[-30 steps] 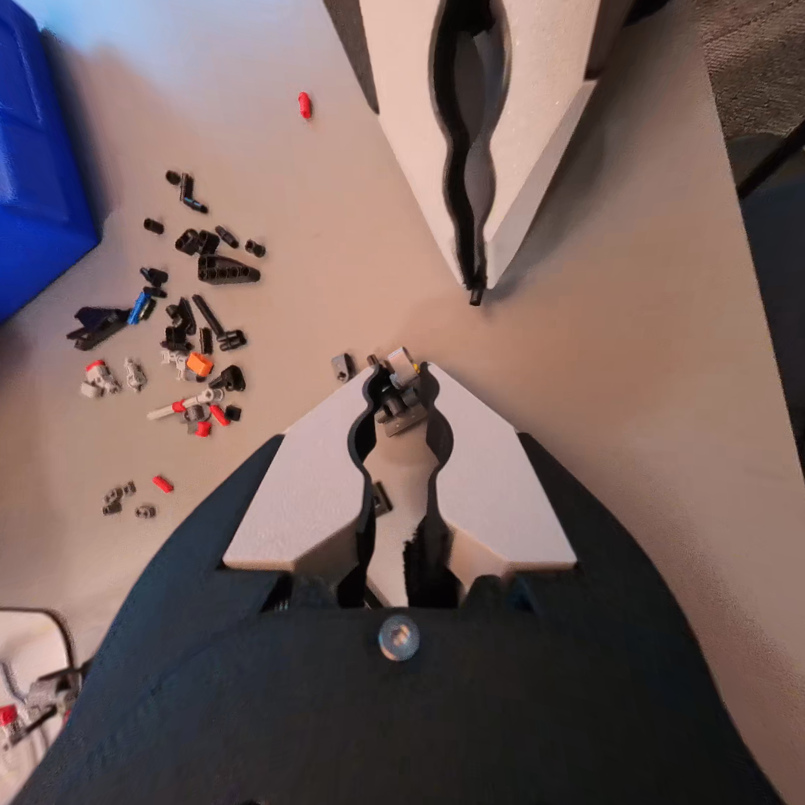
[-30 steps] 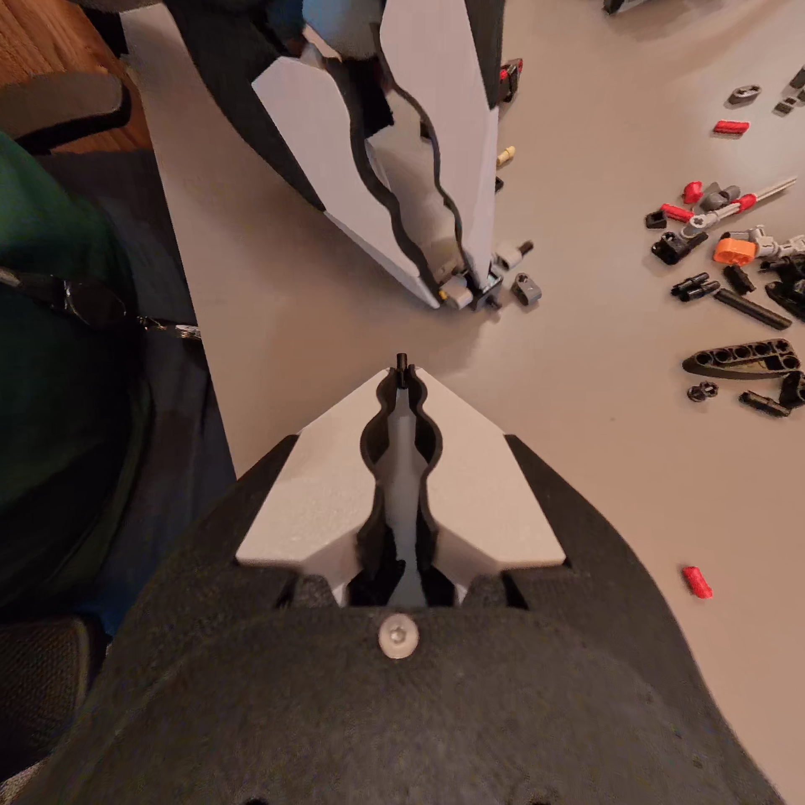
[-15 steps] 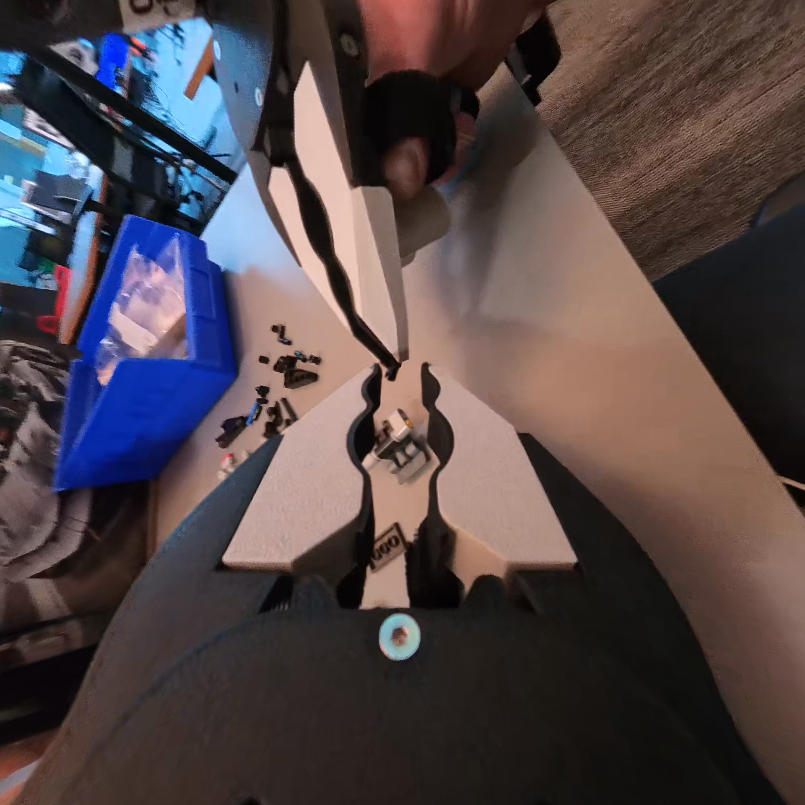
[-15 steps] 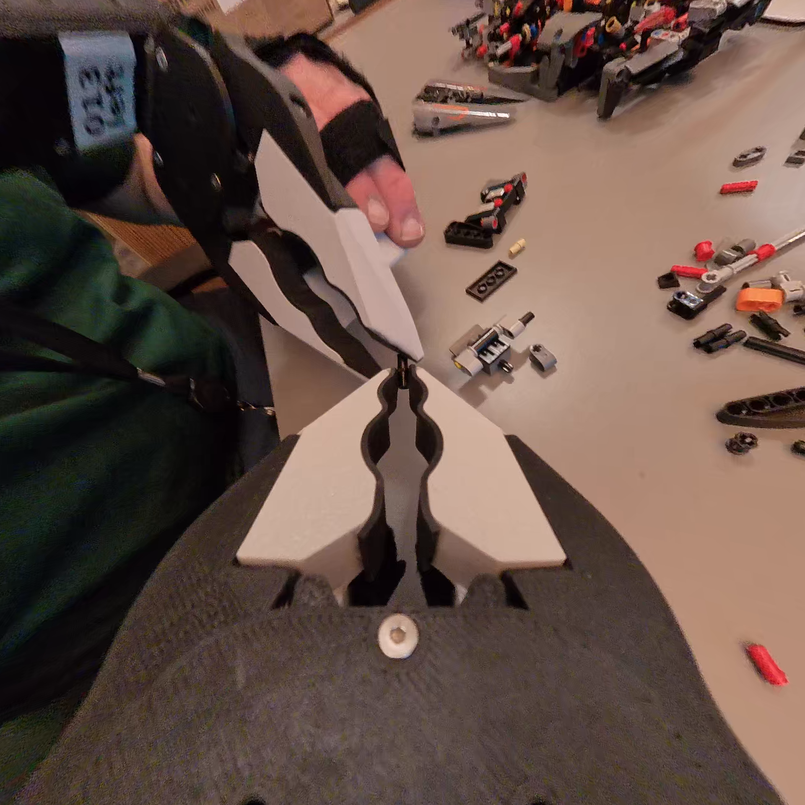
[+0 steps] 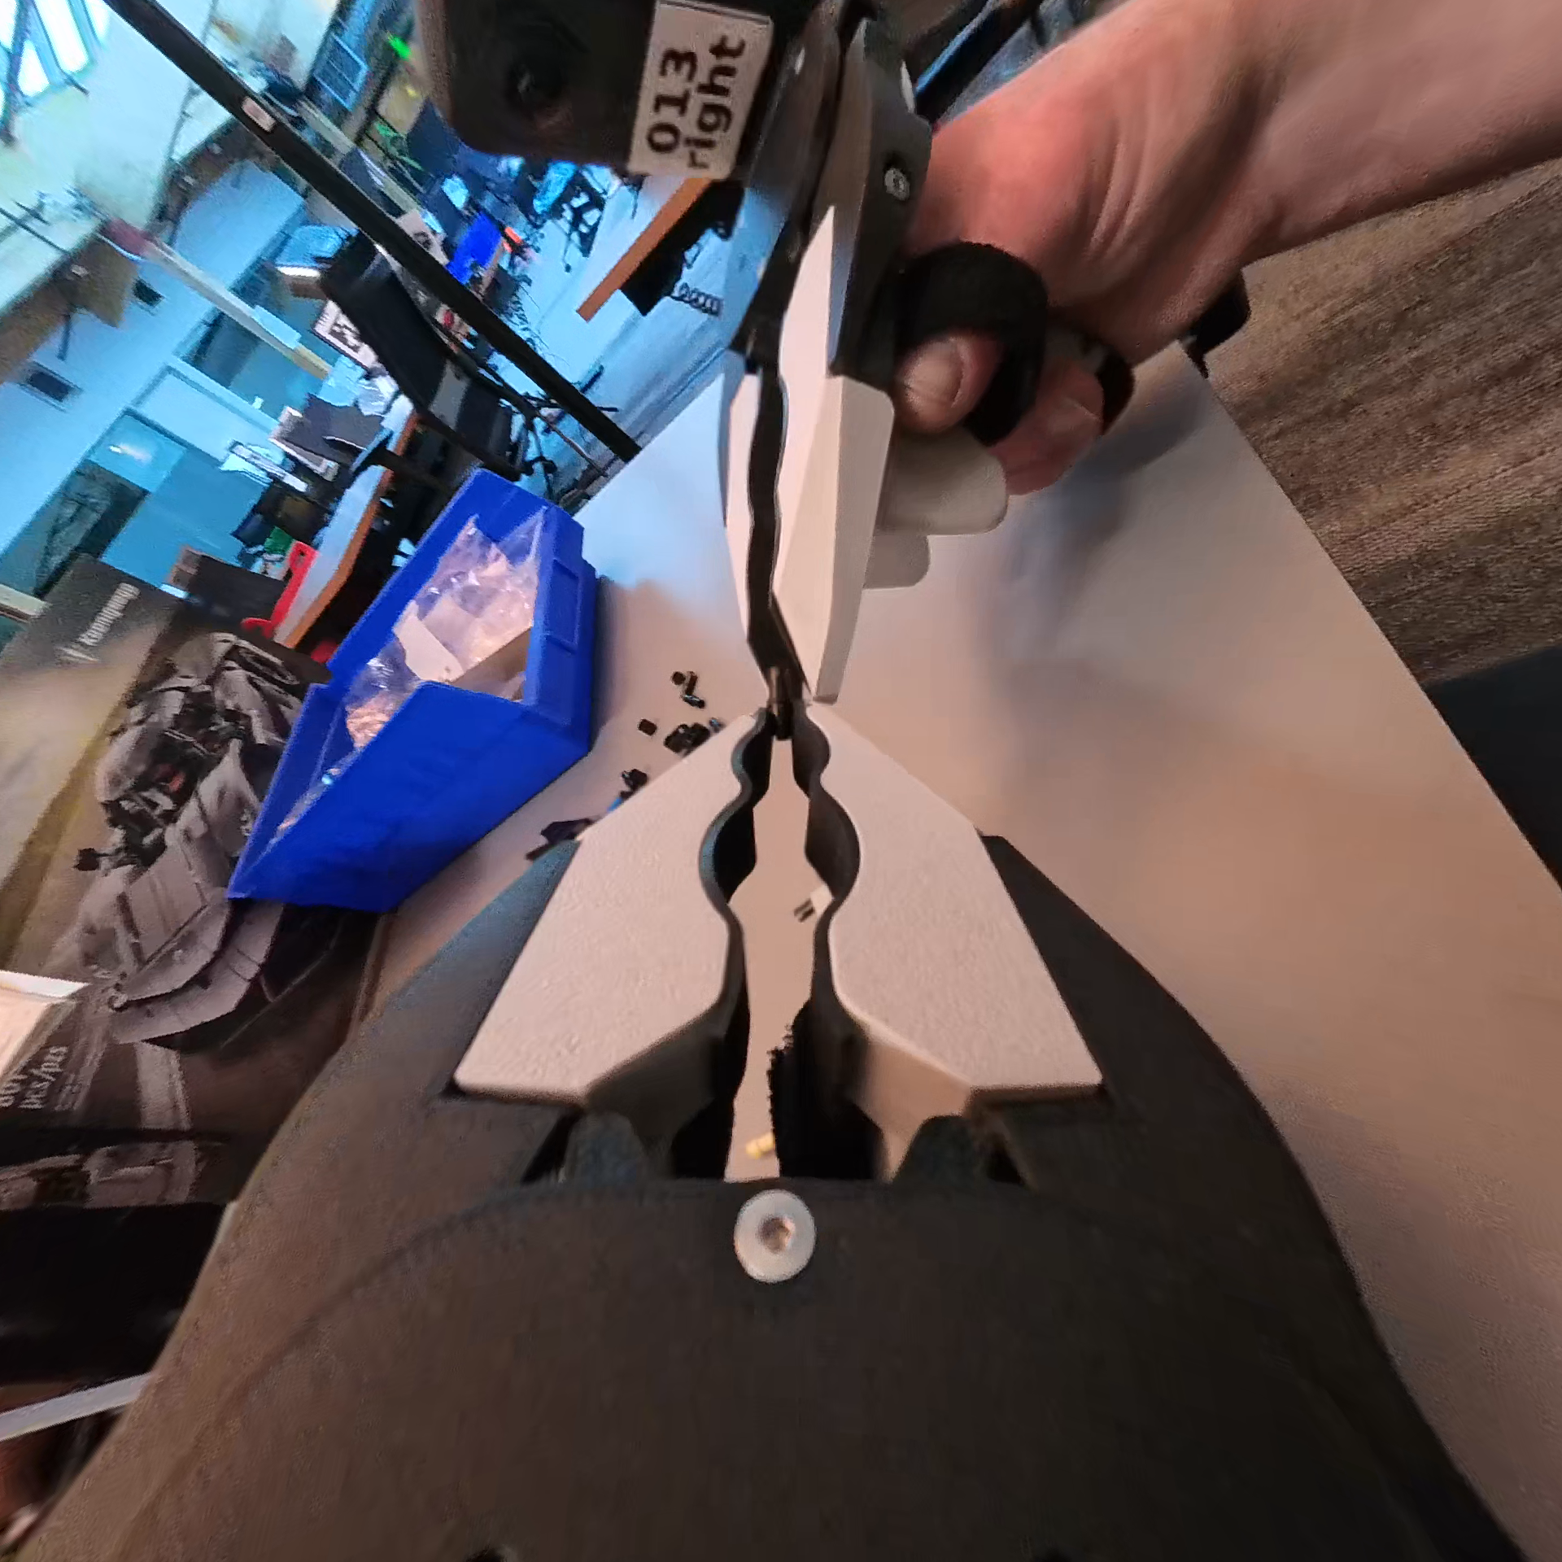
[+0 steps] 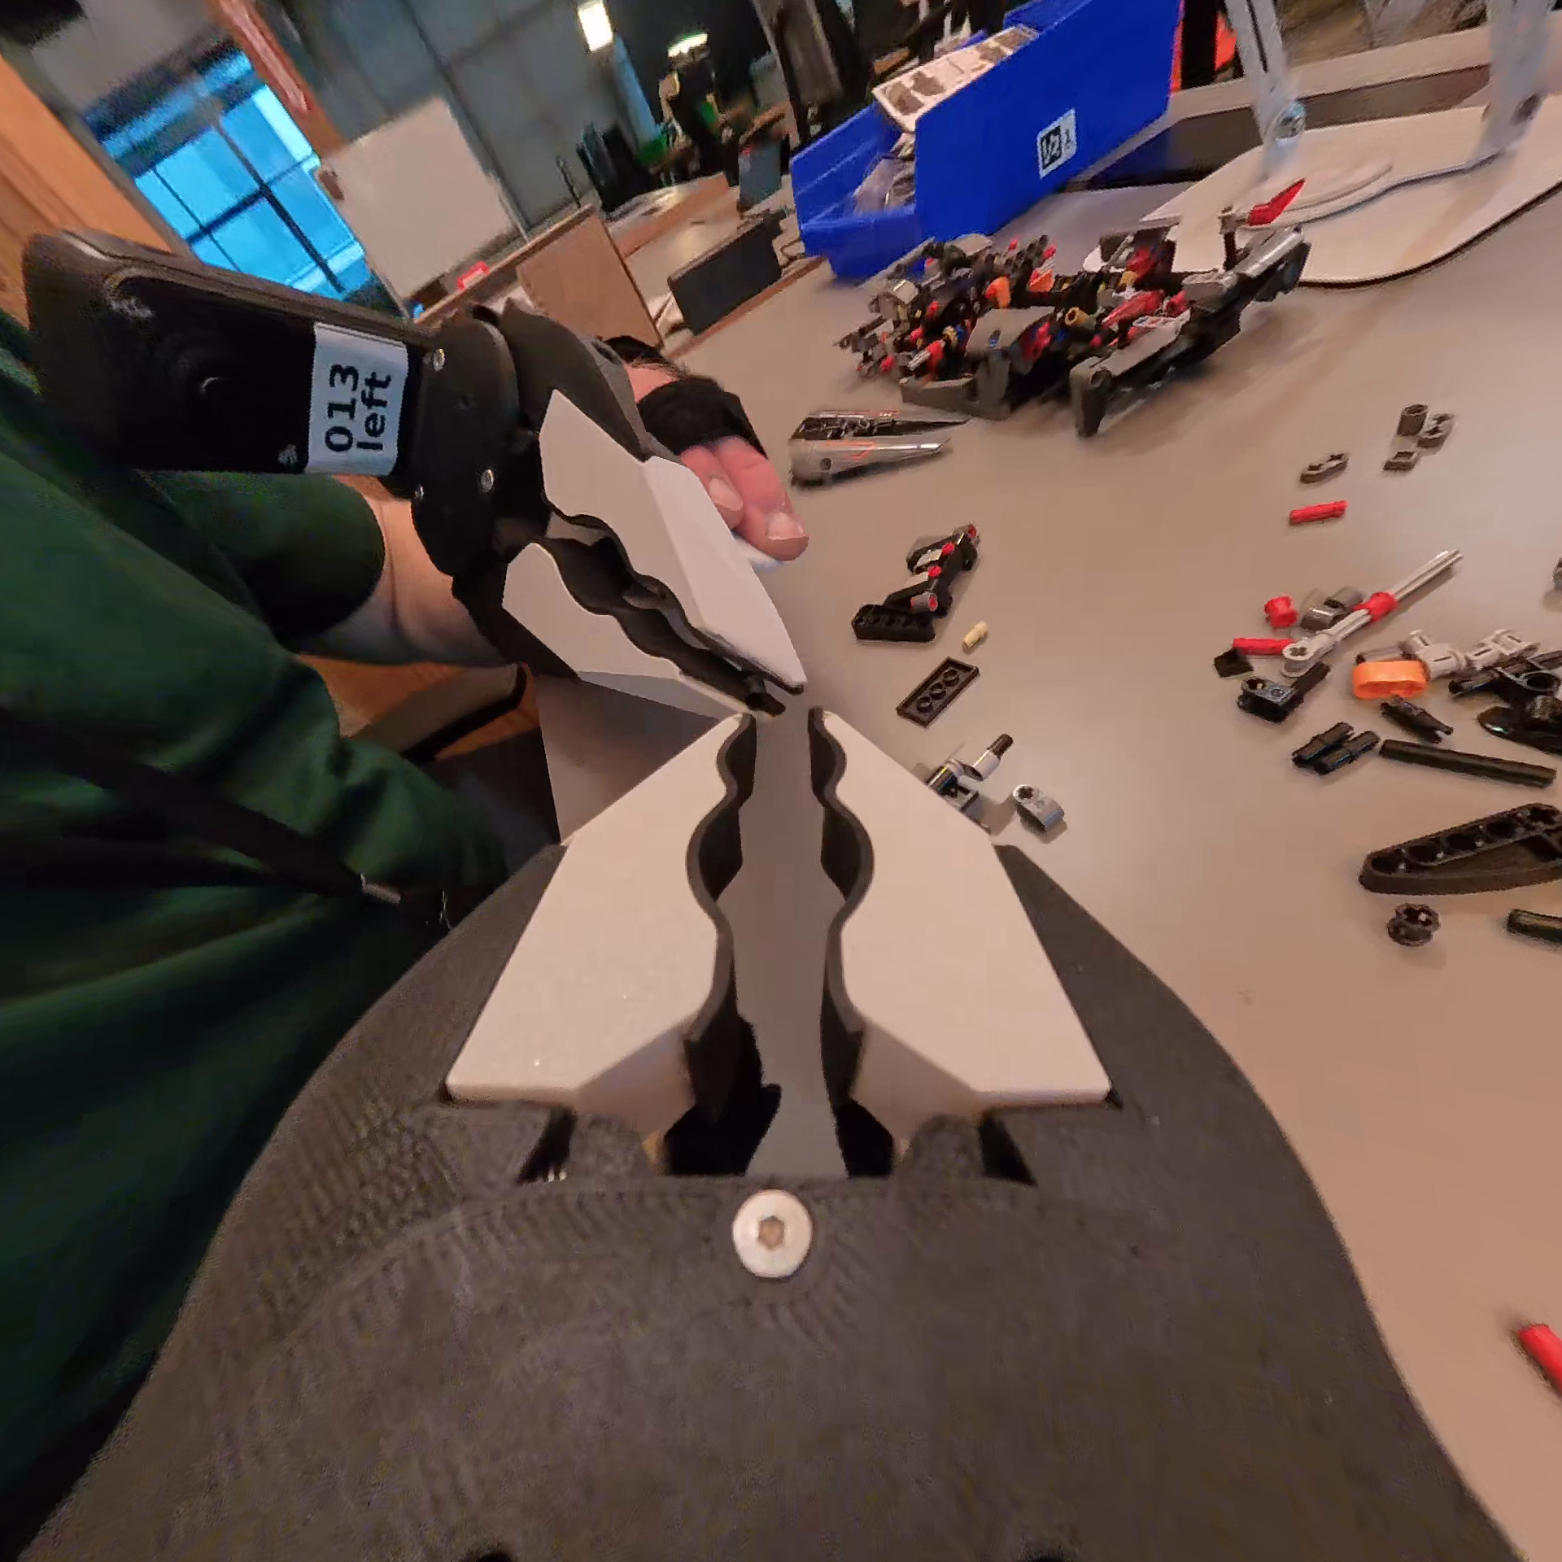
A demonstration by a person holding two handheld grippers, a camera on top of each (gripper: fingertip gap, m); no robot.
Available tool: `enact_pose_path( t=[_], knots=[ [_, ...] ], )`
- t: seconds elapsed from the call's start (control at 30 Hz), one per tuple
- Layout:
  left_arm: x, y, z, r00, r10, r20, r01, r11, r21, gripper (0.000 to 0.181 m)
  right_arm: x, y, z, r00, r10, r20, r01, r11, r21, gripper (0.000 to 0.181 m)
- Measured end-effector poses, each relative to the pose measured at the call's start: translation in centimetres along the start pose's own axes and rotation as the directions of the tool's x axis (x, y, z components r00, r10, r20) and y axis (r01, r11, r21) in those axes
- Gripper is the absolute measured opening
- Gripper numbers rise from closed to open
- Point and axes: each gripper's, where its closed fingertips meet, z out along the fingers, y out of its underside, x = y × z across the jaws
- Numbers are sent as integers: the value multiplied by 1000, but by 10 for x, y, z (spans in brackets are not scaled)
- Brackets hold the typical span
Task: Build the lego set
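My left gripper is shut on a small black pin at its very tips. It also shows in the right wrist view, coming in from the left with the pin in its tips. My right gripper is open, its tips on either side of the pin end. In the left wrist view the right gripper comes down from above, tip to tip with mine. Both are held above the table. A small grey assembly lies on the table beside a grey connector.
Loose parts, a black curved beam, a black plate and a red pin lie to the right. A large part-built model stands at the back. A blue bin and the set's box are on the left. Left and right tips are no more than a few centimetres apart. The right tips stand about 9 cm off the grey connector.
The left gripper left the grey assembly on the table, rose and tilted, then shut on the black pin. The right gripper, which held the pin, has opened.
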Motion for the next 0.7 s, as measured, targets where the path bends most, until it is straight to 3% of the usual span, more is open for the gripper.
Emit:
enact_pose_path(
  t=[0.13,0.4,0.57,0.7],
  knots=[
    [0,-3,1,997,72,35,-72,997,-8,2,-7,-12,-2,995,62,76,-70,992,107,9],
    [-4,-3,2,975,186,118,-179,981,-69,1,-7,-12,-2,994,89,65,-97,986,134,5],
    [-1,2,7,986,142,89,-136,988,-73,2,-2,-8,-3,997,77,23,-79,988,133,3],
    [-1,11,3,996,84,2,-83,992,-92,18,5,-9,-11,997,77,0,-76,984,162,3]
  ],
)
